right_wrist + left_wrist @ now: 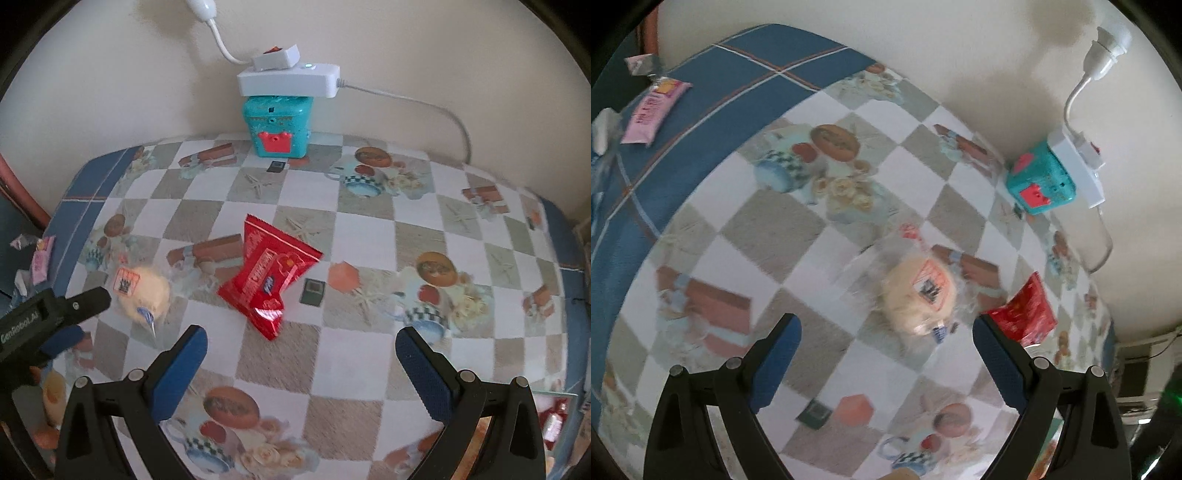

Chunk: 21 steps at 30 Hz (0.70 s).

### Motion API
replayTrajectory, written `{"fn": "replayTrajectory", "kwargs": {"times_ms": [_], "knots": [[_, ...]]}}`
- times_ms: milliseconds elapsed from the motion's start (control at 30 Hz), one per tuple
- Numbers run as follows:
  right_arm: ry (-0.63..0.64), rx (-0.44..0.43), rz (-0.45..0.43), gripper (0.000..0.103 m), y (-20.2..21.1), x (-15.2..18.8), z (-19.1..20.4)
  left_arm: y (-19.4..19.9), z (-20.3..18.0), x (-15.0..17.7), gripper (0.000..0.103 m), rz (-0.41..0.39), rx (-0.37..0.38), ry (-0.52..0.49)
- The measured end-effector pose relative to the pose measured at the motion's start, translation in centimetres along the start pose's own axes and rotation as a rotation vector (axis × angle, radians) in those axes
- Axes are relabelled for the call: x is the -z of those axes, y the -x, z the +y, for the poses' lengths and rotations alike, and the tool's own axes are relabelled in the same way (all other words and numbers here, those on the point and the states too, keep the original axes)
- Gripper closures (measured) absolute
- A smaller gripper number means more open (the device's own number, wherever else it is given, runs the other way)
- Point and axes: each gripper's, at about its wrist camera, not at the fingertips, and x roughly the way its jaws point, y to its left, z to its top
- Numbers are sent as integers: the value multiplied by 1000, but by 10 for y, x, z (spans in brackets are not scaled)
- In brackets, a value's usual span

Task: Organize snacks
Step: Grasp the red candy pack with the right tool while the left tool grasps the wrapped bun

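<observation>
— Checkered, picture-printed worktop [369,295] against cream wall?
— Yes. Crinkled red foil snack packet [267,273] mid-worktop, beside clear-wrapped pale round bun [146,291].
— Left hand-held gripper [886,343], right hand-held gripper [301,354]?
— Both spread wide, gripping nothing.

Checkered table [347,354] bears red packet [267,273], wrapped bun [147,291] (clear film), teal box [279,127].
</observation>
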Motion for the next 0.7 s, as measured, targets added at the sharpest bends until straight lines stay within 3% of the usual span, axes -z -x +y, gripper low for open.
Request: {"fn": "replayTrajectory", "kwargs": {"times_ms": [267,533,700], "knots": [[-124,-127,33,10,-33,-19,-1,-24,-17,-8,9,46,-2,-35],[-116,-111,67,27,-60,-25,10,-40,-21,-8,9,69,-36,-46],[-123,-125,82,51,-70,-25,10,-45,-20,-9,13,70,-68,-24]]}}
